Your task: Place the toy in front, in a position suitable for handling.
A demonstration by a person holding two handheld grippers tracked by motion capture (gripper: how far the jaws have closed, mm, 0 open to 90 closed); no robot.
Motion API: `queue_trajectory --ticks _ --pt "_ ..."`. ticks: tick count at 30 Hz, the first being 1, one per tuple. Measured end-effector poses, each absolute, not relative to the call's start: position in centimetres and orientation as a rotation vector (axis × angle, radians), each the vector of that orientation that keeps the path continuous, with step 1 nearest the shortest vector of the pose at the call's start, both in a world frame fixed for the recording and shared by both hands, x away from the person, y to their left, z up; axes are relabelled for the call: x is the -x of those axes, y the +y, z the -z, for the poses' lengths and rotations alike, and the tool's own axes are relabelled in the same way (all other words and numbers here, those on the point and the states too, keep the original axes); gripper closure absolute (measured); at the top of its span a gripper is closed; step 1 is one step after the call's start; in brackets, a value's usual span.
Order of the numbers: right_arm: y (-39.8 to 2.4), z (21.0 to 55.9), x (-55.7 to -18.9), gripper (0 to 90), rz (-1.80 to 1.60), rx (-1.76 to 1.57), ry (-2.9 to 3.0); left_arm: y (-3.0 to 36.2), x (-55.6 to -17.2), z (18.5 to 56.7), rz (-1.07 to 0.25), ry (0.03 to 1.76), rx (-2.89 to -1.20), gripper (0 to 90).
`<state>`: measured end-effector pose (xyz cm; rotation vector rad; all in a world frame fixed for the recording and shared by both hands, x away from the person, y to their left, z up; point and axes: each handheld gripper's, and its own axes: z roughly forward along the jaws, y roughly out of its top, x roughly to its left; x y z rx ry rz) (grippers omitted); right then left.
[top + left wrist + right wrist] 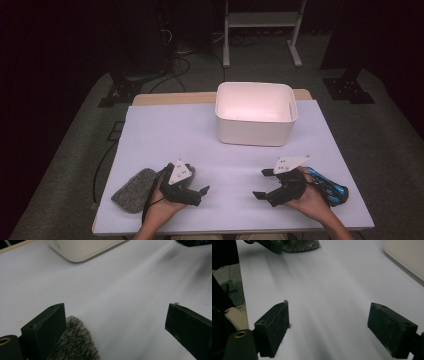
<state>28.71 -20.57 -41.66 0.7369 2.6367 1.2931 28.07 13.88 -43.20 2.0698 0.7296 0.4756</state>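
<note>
Left gripper (199, 192) resting low on the white sheet (165, 135), jaws spread wide, nothing gripped. Grey pad (134, 190) just beside it on its outer side, lying flat at the sheet's near left corner; in the left gripper view, pad edge (75, 340) against the left jaw. Right gripper (261, 184) likewise spread wide and empty, pointing inward. Blue tool (327, 186) just behind the right hand (312, 200). White tub (256, 131) further back, well apart from both.

Got my left tool (200, 184) and right tool (261, 183) low in front of me, tips facing each other, both jaws wide apart, nothing gripped.
</note>
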Motion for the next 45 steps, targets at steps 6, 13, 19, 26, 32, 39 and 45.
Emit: queue_trajectory --ticks 6,13,19,26,32,39,45 --pt "-21.5 40.0 -29.1 16.5 -1.265 -0.711 2.645 13.9 -28.1 43.2 -0.47 0.735 -2.067 2.9" --pt "-23.2 38.3 -29.4 16.5 -1.209 -0.728 2.631 14.0 -28.0 43.1 -0.486 0.717 -2.079 2.8" --pt "-25.2 36.7 -29.6 16.4 -1.149 -0.748 2.62 14.1 -27.9 43.0 -0.49 0.721 -2.07 2.8" --pt "-26.8 36.1 -29.7 16.5 -1.106 -0.771 2.612 14.2 -27.9 42.9 -0.498 0.725 -2.068 2.8" --pt "-28.6 36.2 -29.4 16.4 -1.073 -0.802 2.605 14.0 -27.9 43.0 -0.496 0.717 -2.079 2.8" --pt "-31.2 37.4 -29.4 16.4 -1.011 -0.871 2.603 13.8 -27.9 43.1 -0.496 0.716 -2.081 2.8" --pt "-33.1 38.6 -29.3 16.4 -0.986 -0.943 2.599 13.8 -27.9 43.2 -0.49 0.72 -2.083 2.8"
